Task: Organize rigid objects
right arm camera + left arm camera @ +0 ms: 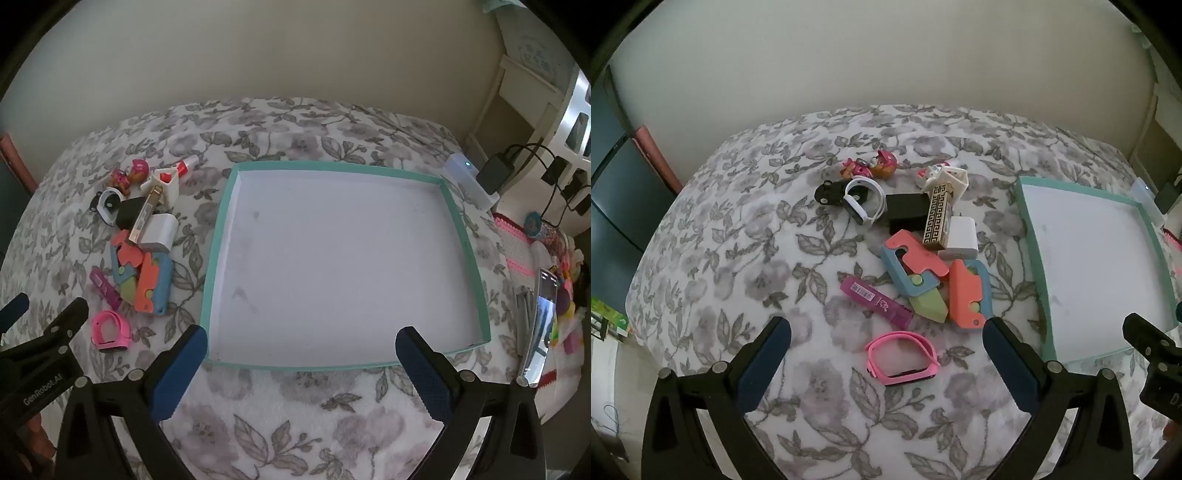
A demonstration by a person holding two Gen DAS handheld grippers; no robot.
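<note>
Hand-held gripper [38, 354] marked "GenRobot.AI"

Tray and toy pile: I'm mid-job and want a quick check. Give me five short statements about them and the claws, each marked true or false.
1. The tray has nothing in it. True.
2. The pink watch band lies inside the tray. False: it lies on the bedspread, in front of the pile.
3. The left claw is clamped on the purple tube. False: it is open and holds nothing.
4. The right claw is open, over the tray's near edge. True.
5. The white charger block sits on the far side of the tray from the pile. False: it is part of the pile.
</note>
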